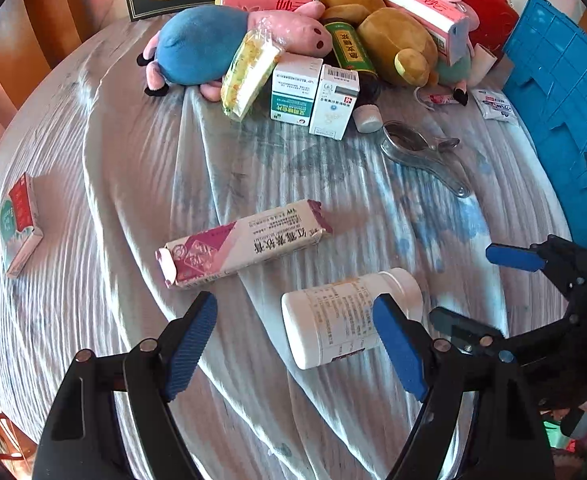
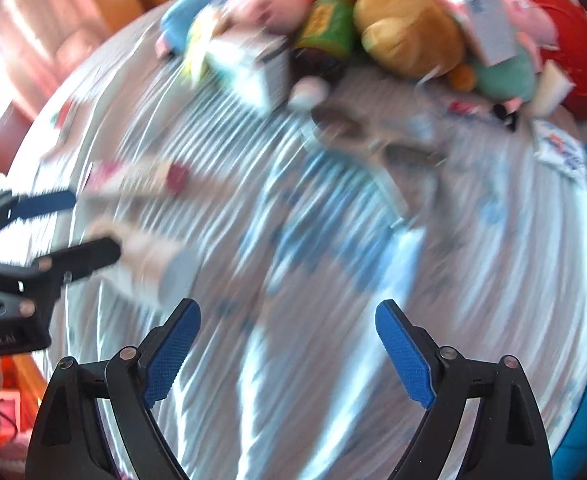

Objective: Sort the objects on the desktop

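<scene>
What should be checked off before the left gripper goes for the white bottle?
1. Left gripper jaws open: ok, nothing between the pads.
2. White bottle reachable: ok, it lies on its side on the cloth, just ahead of the jaws, partly behind the right-hand pad.
3. Bottle centred between the jaws: not ok, it sits toward the right-hand pad.
4. Space around the bottle: ok, the long box lies apart from it.
5. Right gripper empty: ok, jaws open over bare cloth.
6. Right gripper out of the way: cannot tell; it is close beside the bottle in the left view, and its own view is blurred.
</scene>
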`<state>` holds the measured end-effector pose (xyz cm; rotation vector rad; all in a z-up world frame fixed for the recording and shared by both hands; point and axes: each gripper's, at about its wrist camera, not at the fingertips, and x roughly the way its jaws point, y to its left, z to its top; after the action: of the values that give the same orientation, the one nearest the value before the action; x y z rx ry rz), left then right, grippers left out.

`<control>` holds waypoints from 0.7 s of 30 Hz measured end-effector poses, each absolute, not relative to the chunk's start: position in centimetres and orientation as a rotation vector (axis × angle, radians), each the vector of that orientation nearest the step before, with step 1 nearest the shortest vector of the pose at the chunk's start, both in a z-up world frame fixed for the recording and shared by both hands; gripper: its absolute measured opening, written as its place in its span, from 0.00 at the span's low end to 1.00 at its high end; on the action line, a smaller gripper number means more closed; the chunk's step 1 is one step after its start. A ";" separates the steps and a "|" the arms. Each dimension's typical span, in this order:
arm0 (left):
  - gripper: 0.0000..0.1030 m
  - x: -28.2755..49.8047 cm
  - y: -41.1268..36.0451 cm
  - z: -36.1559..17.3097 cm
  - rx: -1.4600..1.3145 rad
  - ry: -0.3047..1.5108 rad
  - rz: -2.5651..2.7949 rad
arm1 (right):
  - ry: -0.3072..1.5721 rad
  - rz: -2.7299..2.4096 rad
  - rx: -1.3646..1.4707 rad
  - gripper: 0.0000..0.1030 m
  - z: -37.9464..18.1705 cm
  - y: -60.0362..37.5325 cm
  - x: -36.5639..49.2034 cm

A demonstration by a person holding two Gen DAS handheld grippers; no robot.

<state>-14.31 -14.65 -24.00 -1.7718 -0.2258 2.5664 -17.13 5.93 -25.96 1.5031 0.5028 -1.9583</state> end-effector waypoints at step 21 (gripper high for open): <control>0.77 -16.2 -11.0 -23.8 -1.704 0.333 2.458 | 0.259 -2.218 1.528 0.86 -25.0 8.2 -18.8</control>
<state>-16.20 -11.02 -23.75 -1.7044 0.3325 2.4576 -18.78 8.19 -25.04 1.5276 0.2588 -2.2180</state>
